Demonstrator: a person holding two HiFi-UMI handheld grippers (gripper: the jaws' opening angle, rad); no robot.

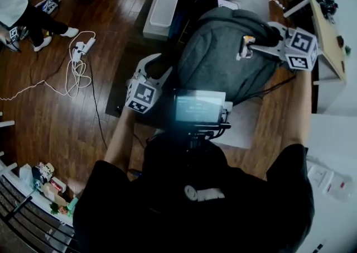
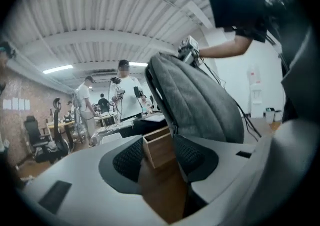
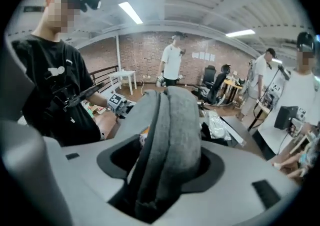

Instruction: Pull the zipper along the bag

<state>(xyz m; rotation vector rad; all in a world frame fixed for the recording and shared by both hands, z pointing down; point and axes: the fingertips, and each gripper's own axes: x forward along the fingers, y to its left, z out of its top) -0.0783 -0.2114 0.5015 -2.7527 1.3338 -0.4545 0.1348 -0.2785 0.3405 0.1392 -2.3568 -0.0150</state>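
1. Grey fabric backpack [image 1: 223,62] lies on the dark table [image 1: 129,62], at about 1 o'clock from the middle of my head view.
2. My right gripper [image 1: 248,49] sits at the backpack's 2 o'clock edge. In the right gripper view [image 3: 165,162], its jaws are clamped on a thick padded fold of the backpack [image 3: 172,115]. The fold fills the gap from pad to pad, and a dark seam line runs up it towards 12 o'clock.
3. My left gripper [image 1: 164,73] is at the backpack's 8 o'clock corner. In the left gripper view [image 2: 159,152], its jaws stand apart and grip nothing. Through the gap I see a light wooden box [image 2: 161,145] and brown wood below it. The backpack's [image 2: 200,100] dark edge band comes down to meet the top of the right-hand pad, at 1 o'clock from the gap.
4. I can't pick out the zipper pull in any view.
5. A white rectangular case [image 1: 160,14] rests on the table at the backpack's 10 o'clock.
6. A white coiled cable [image 1: 75,76] lies on the brown wooden floor [image 1: 50,129] at the backpack's 9 o'clock, well apart from the table.
7. A small lit screen [image 1: 199,106] sits at the backpack's 6 o'clock.
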